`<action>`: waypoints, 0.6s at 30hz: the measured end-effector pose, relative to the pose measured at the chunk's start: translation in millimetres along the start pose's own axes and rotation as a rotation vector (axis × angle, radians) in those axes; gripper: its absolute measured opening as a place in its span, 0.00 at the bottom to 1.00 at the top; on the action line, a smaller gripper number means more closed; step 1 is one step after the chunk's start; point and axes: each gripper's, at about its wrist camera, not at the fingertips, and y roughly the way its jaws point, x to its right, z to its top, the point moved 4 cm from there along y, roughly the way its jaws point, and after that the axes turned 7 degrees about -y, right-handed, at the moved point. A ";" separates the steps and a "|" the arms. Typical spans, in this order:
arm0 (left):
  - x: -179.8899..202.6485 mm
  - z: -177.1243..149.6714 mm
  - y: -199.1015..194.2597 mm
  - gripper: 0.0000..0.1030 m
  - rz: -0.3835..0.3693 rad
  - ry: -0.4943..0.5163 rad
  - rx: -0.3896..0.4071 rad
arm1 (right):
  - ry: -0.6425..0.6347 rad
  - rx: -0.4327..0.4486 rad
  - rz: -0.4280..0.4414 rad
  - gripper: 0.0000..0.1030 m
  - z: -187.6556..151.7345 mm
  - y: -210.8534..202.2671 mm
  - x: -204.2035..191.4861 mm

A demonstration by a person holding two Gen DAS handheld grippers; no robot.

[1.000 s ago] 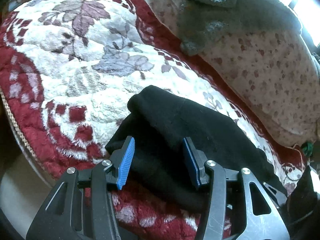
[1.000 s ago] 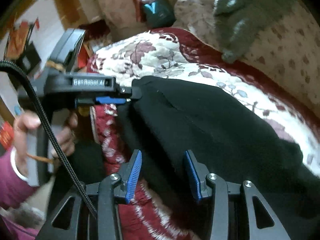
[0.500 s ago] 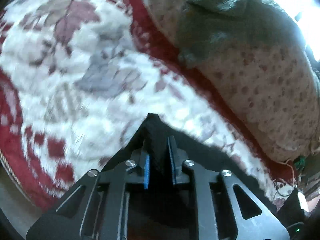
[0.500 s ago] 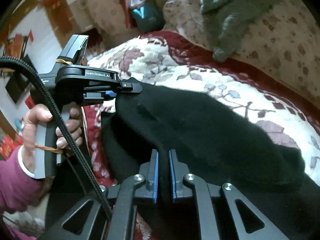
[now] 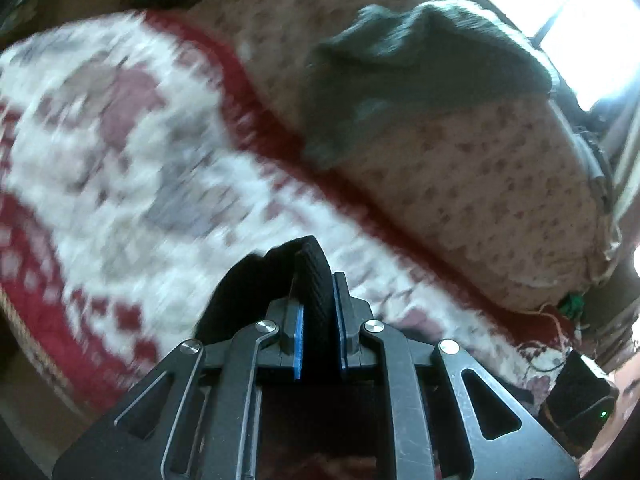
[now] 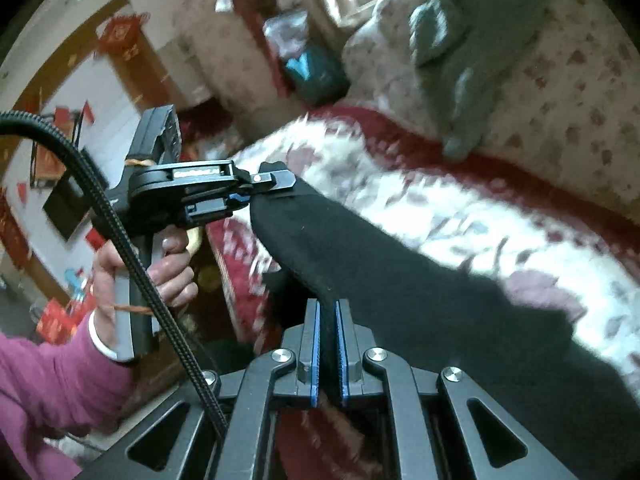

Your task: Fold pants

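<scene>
Left wrist view first: a fluffy red-and-white floral blanket (image 5: pixel 132 168) fills the left and middle, smeared by blur, with its dark red border sweeping from the top down to the lower right. Beyond that border rises a pale spotted cushion (image 5: pixel 480 184) with a grey towel (image 5: pixel 420 56) draped on top, and bright window glare burns out the upper right corner. Plenty of bare blanket lies open ahead and to the left. Low in the picture, the left gripper (image 5: pixel 318 328) has its blue pads pinched tight on a ribbed black edge of the pants (image 5: pixel 312 280), which bunch up just in front of the fingers; the rest of the garment is hidden under the gripper body. Over to the right wrist view: a cluttered room at the back, red decorations on a white wall, all blurred. The pants (image 6: pixel 400 272) stretch as a black band across the blanket (image 6: pixel 460 216), from the left gripper (image 6: pixel 280 180) at the left end down to the right gripper (image 6: pixel 328 344), whose fingers are clamped narrow on the near edge. A hand (image 6: pixel 160 264) in a pink sleeve (image 6: pixel 52 384) grips the left tool's handle, with a black cable (image 6: pixel 132 256) crossing in front. The pants' far right end runs out of frame.
</scene>
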 end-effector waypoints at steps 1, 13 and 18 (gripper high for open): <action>-11.6 -7.4 2.6 0.11 0.024 -0.016 -0.016 | 0.000 -0.018 0.005 0.06 -5.8 6.2 -2.4; -47.8 -46.4 21.3 0.11 0.161 -0.031 -0.032 | 0.026 -0.164 0.046 0.06 -45.4 60.9 -7.3; -50.5 -44.8 16.3 0.24 0.223 -0.012 0.005 | 0.092 -0.134 0.058 0.18 -48.2 53.1 -1.3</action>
